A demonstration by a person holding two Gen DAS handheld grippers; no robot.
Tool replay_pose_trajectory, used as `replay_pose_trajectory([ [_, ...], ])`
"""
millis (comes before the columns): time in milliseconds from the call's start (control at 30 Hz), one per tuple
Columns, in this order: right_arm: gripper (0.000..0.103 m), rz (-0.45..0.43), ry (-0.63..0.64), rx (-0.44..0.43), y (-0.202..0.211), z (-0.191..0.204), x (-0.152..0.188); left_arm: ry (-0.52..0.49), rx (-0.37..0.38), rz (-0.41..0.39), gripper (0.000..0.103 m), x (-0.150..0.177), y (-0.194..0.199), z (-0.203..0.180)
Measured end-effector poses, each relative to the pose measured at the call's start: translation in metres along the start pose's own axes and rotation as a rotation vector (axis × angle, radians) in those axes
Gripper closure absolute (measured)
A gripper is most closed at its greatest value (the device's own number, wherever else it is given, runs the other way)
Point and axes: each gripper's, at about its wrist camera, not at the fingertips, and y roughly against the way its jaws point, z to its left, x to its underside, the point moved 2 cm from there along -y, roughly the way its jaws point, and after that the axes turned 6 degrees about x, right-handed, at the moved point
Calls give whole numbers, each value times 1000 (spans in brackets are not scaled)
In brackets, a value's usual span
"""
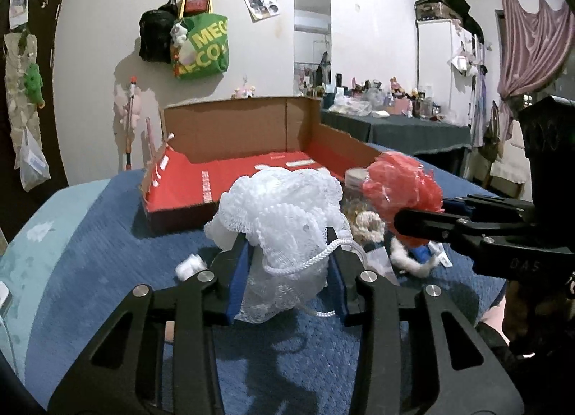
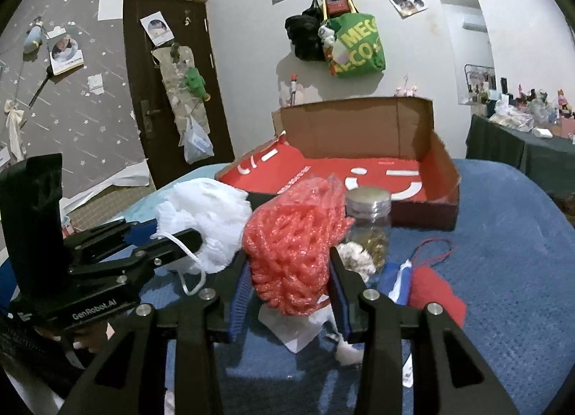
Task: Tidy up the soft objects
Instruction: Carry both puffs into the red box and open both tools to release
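The left gripper clamps a white mesh bath pouf, and the right gripper clamps a red mesh bath pouf, both above the blue blanket, near the open cardboard box.

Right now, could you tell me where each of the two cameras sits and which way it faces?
Left wrist: sits on the left gripper, looking along its fingers over the blue bedspread to the red cardboard box; the white mesh pouf is clamped, and the right gripper enters from the right.
Right wrist: sits on the right gripper, facing the same box; the red mesh pouf is clamped, and the left gripper enters from the left.
Shared: box, both poufs, glass jar, green bag.
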Motion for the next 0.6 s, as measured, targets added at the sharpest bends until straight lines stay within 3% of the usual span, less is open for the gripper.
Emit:
replay_pose_trajectory([
  [333, 61, -66, 33, 56, 5, -8, -38, -21, -10, -82, 67, -39, 4, 9],
  [600, 60, -70, 87, 94, -18, -21, -80, -43, 6, -86, 67, -77, -27, 24],
])
